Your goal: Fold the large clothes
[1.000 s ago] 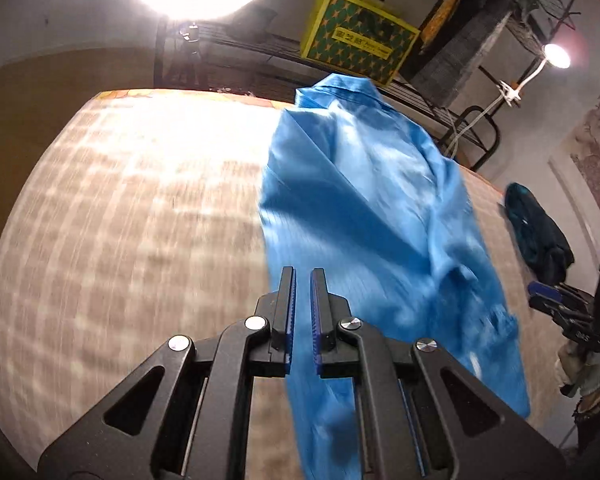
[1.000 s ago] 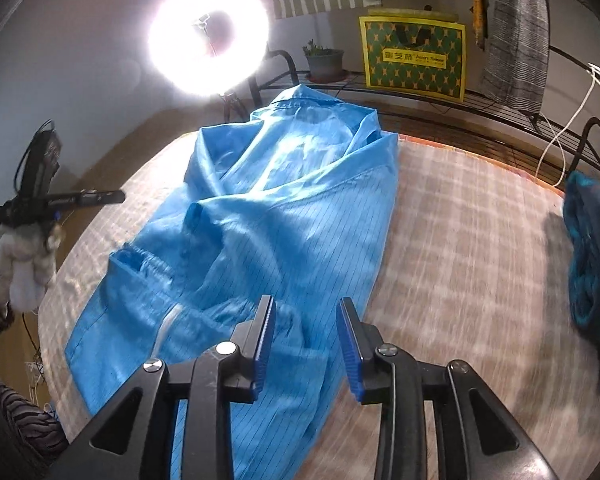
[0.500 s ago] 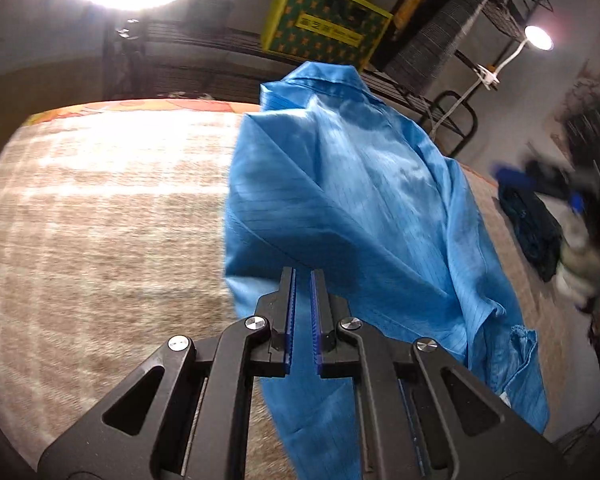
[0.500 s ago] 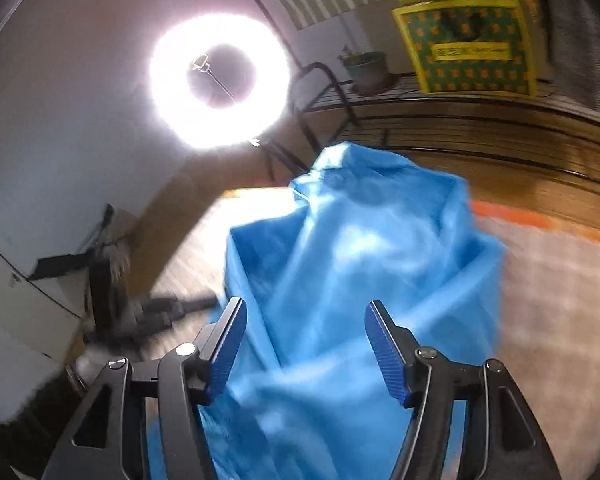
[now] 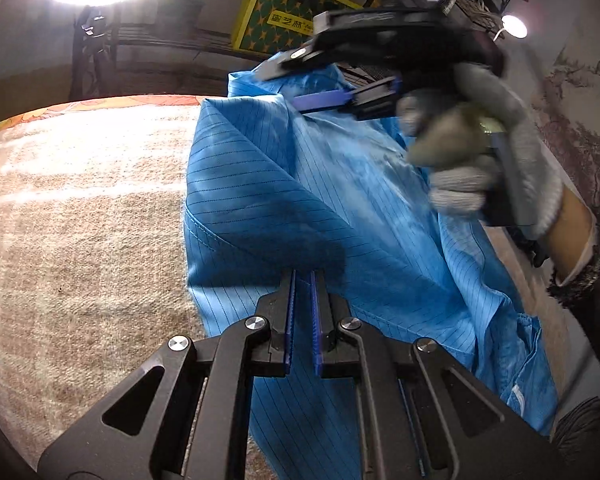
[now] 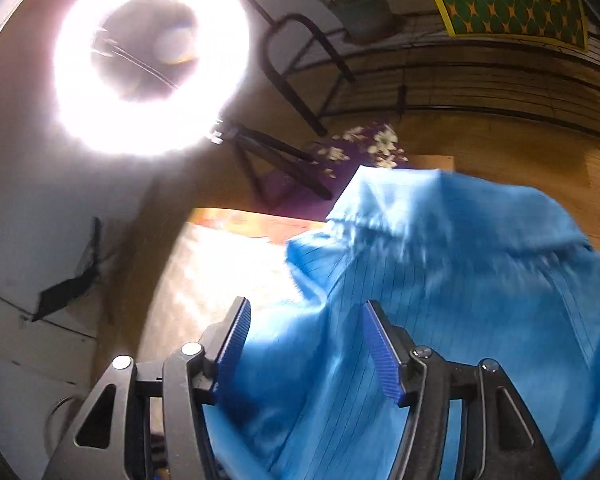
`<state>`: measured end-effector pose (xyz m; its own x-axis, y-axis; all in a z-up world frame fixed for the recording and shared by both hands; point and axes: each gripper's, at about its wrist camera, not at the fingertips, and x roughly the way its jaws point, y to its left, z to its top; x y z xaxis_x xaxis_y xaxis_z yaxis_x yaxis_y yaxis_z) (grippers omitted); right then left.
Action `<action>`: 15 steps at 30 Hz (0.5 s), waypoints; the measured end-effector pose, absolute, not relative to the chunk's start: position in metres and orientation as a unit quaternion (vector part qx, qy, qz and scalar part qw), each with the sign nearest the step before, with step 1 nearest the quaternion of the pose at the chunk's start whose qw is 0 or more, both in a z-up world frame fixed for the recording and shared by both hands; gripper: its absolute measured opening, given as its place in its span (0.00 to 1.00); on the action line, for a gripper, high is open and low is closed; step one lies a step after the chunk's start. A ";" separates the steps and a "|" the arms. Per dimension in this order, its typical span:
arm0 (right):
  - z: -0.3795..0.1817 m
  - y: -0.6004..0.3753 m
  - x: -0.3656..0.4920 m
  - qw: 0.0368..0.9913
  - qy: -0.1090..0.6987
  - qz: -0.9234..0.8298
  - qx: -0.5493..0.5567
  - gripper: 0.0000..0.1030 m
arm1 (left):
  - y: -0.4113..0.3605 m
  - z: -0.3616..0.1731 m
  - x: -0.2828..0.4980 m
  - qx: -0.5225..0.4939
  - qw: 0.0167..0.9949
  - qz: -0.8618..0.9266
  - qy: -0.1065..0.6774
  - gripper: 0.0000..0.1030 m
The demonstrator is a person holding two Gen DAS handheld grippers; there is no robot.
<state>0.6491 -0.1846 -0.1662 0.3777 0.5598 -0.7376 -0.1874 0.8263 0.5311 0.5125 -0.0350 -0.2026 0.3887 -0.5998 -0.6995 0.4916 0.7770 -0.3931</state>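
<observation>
Fabric sits right at the left hand-held gripper (image 5: 302,276), jaws nearly together with a thin gap; whether they pinch the coat (image 5: 300,200) I cannot tell. Coat lies lengthwise on the table (image 5: 80,220), one side folded in. Further up, the right hand-held gripper (image 6: 306,320) hangs wide apart over the collar (image 6: 440,208). Best play, I'd judge: bite one layer at the shoulder, keep both grips level, fold slowly so the seam stays straight.

Home room: ring light (image 6: 148,60), shelving (image 5: 148,40)
</observation>
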 end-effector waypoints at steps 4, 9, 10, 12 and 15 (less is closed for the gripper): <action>-0.178 -0.168 0.661 0.806 0.516 0.236 0.171 0.29 | -0.035 -0.204 0.511 -0.061 0.830 -0.336 0.441 0.05; -0.169 -0.167 0.665 0.826 0.489 0.228 0.163 0.00 | -0.034 -0.208 0.514 -0.072 0.824 -0.338 0.448 0.05; -0.168 -0.168 0.667 0.831 0.483 0.223 0.166 0.00 | -0.033 -0.209 0.515 -0.075 0.825 -0.336 0.449 0.05; -0.169 -0.165 0.672 0.845 0.482 0.190 0.131 0.00 | -0.032 -0.209 0.515 -0.074 0.825 -0.332 0.451 0.05; -0.165 -0.166 0.671 0.853 0.477 0.181 0.111 0.08 | -0.030 -0.206 0.517 -0.069 0.827 -0.333 0.448 0.05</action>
